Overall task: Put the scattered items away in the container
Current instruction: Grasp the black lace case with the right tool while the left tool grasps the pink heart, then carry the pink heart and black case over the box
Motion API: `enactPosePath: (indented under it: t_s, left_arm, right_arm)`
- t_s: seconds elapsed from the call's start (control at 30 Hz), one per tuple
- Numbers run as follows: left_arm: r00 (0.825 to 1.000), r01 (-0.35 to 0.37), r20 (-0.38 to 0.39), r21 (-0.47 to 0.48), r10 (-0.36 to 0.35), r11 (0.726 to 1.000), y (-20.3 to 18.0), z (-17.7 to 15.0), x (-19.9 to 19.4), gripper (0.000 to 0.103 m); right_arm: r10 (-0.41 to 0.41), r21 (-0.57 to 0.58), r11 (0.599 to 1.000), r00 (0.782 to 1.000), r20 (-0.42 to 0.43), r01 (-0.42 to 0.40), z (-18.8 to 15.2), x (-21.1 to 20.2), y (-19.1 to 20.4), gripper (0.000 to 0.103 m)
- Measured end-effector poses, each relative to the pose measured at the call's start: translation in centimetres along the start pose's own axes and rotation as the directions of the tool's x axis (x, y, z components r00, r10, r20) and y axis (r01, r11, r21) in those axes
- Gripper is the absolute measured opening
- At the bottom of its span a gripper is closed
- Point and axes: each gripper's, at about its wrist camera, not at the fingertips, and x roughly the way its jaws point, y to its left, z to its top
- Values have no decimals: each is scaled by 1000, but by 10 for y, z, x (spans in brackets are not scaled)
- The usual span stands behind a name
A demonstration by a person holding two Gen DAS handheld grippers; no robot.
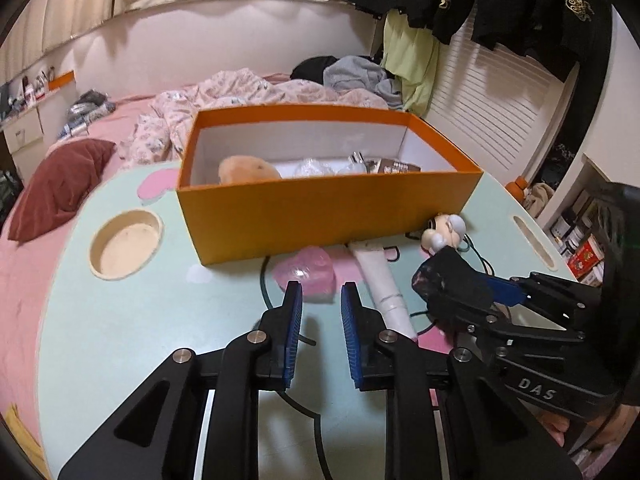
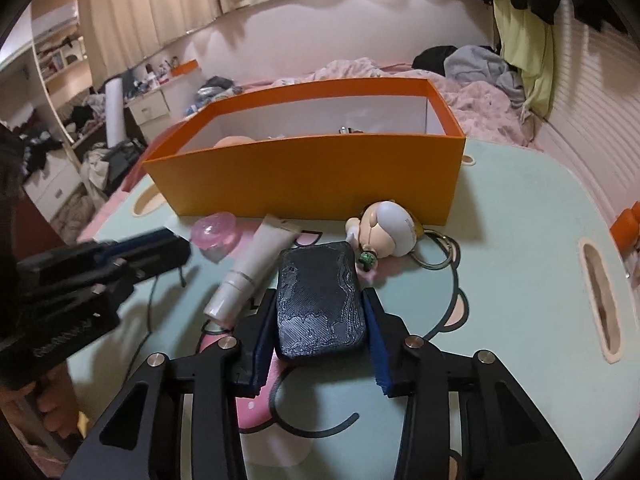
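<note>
The right gripper (image 2: 320, 312) has its jaws around a black textured case (image 2: 320, 300) lying on the counter (image 2: 500, 280) in front of the orange box (image 2: 312, 184). Before lifting, both pads should press squarely on its long sides. The left gripper (image 1: 320, 320) hangs empty, jaws narrow, near the pink trinket (image 1: 306, 276).

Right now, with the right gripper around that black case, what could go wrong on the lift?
The right gripper holds the black case only by its near end, so it may tip or slip. The figurine keychain sits right beside the case's far end and could get nudged. The orange box wall is tall; a low carry could hit it.
</note>
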Motion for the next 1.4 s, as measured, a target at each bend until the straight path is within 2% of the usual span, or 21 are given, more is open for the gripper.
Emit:
enactPosePath:
  t_s: [0.1,0.33,0.5,0.6,0.73,0.8,0.87,0.93,0.97,1.13,1.17,1.2,1.23,1.4]
  left_arm:
    - [1000,26,-3,-27,-27,999,5,-1,1,23]
    - [1000,15,-7,-26,-15,1000,3,-3,5,35]
    - [1000,13,-13,9,-13,1000,-6,-4,8,36]
    - [1000,-7,-15,28,7,1000,-11,3,14,36]
    - [995,-83,-45,28,84,996,-10,14,26,36]
    - [994,-95,-48,25,96,995,-9,16,29,36]
    - [993,-101,-51,28,103,994,-9,17,32,41]
    - [990,-121,-65,55,125,991,-11,18,37,60]
    - [990,-123,-68,62,127,990,-11,18,39,62]
    - [989,-127,-65,63,132,990,-12,24,48,62]
    - [989,-126,-74,53,130,991,-11,24,50,59]
    - [988,-127,-87,41,130,991,-9,24,52,43]
    - [986,-142,-84,38,145,989,-8,24,51,39]
    - [989,-136,-60,35,138,990,-3,19,39,39]
  right_arm:
    - [31,19,999,999,23,-32,0,-6,-3,39]
    - [67,28,997,993,97,-70,6,-26,-7,39]
    - [70,52,996,992,109,-76,9,-30,-13,39]
    - [74,62,995,991,110,-81,9,-30,-15,39]
    - [78,58,995,991,112,-85,9,-30,-15,39]
    - [85,57,994,990,112,-92,9,-29,-16,39]
    - [87,57,994,990,112,-94,9,-29,-17,39]
    - [92,61,993,990,111,-99,8,-29,-18,39]
    - [94,63,993,989,110,-102,8,-29,-18,39]
    - [100,62,992,989,106,-107,6,-28,-18,39]
    - [101,62,992,989,107,-108,6,-28,-18,39]
    - [101,61,992,989,108,-108,6,-28,-18,39]
    - [101,60,992,989,109,-108,5,-28,-18,39]
    - [101,64,992,989,112,-108,5,-28,-18,39]
